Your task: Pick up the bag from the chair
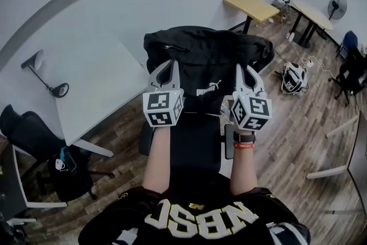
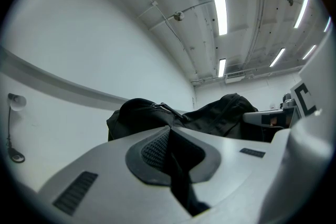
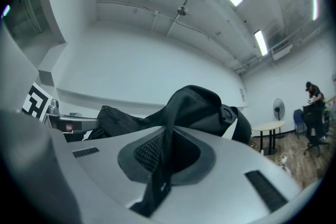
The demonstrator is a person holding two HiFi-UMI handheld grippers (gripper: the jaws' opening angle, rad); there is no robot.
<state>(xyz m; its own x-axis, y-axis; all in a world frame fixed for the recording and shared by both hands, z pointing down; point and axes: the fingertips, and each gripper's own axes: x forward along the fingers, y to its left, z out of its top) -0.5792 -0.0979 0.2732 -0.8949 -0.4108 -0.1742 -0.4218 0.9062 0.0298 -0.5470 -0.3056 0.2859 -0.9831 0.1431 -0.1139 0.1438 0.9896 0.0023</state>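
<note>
1. Your left gripper [image 1: 170,66] and right gripper [image 1: 241,70] each have their fingers closed on one of the bag's black straps [image 3: 167,134]. Grip them firmly.
2. The bag [image 1: 206,54] hangs just beyond both grippers, above the chair [image 1: 192,143]. I cannot tell whether it touches the chair.
3. Raise both hands evenly, so the bag neither tilts nor snags the chair.

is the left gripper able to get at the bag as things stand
Probably yes: the left gripper sits right at the bag with nothing between, and its jaws look shut on a black strap of it.
</note>
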